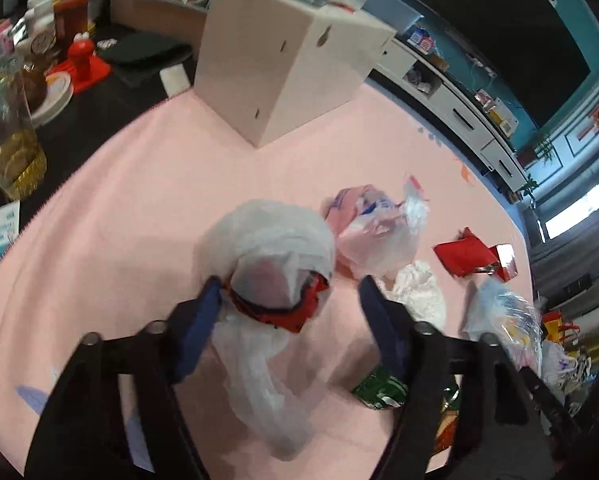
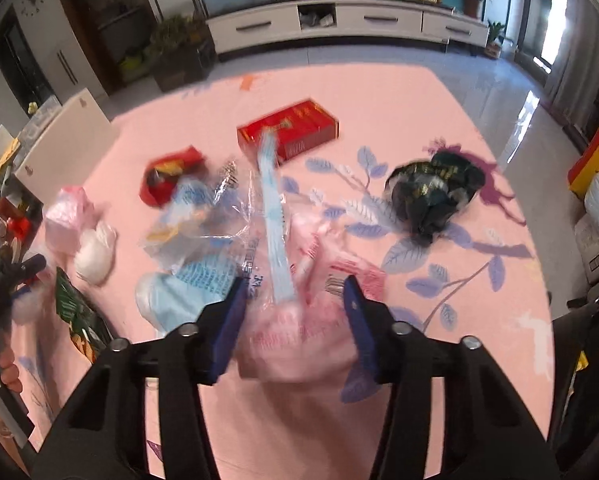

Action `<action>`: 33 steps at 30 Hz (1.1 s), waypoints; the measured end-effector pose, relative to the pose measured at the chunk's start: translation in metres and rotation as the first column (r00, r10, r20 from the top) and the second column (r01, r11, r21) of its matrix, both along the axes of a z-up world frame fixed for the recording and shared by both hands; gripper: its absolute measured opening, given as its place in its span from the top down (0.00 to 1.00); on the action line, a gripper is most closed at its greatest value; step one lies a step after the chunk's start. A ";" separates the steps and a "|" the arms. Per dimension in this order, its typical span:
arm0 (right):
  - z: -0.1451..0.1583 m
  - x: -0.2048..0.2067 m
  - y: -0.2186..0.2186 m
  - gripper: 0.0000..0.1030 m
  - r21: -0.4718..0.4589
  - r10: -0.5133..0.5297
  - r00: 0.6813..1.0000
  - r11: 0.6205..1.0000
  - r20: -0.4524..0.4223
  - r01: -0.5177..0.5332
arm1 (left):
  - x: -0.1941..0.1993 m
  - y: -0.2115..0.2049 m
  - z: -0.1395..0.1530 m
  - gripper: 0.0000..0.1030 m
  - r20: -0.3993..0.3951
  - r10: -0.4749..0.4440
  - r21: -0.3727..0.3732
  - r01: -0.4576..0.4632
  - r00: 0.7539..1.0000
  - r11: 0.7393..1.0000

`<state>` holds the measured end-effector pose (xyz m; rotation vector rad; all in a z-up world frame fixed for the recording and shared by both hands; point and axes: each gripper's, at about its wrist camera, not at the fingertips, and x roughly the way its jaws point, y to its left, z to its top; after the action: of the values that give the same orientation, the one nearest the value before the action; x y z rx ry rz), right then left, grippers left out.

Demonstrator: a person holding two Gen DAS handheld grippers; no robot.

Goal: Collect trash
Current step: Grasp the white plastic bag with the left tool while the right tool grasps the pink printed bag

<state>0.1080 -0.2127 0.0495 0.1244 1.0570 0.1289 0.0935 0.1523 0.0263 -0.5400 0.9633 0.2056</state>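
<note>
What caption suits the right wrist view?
Open right gripper over clear plastic wrappers on a pink cloth, red box beyond.

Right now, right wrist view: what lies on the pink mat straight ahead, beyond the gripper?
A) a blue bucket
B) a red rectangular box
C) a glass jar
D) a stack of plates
B: a red rectangular box lies flat on the pink mat, past the clear plastic wrappers in front of the right gripper; no jar, bucket or plates on the mat.
</note>
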 end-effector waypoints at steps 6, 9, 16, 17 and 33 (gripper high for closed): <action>0.000 -0.007 -0.010 0.86 0.023 -0.012 1.000 1.000 -0.015 0.012 | -0.003 0.003 -0.006 0.69 0.008 0.038 -0.014 -0.038 0.999 0.999; 0.004 -0.013 -0.011 0.89 0.009 -0.013 1.000 1.000 -0.016 0.013 | -0.007 0.006 -0.005 0.77 0.016 0.039 -0.025 -0.039 0.999 0.999; 0.028 -0.034 -0.025 0.90 0.041 -0.046 0.999 0.998 0.013 0.045 | -0.021 0.001 0.015 0.80 0.038 0.048 -0.063 -0.046 0.998 0.997; 0.030 -0.037 -0.027 0.90 0.038 -0.048 0.999 0.998 0.013 0.048 | -0.024 -0.002 0.020 0.80 0.045 0.045 -0.053 -0.043 0.998 0.998; 0.029 -0.071 -0.057 0.24 0.048 -0.103 0.991 0.993 -0.086 0.107 | -0.072 -0.094 0.102 0.78 0.228 -0.170 -0.069 0.190 0.959 0.979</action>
<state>0.0374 -0.2701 0.0787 0.2340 1.1284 0.0567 0.0210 0.0583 0.1283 -0.5420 0.8016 -0.0616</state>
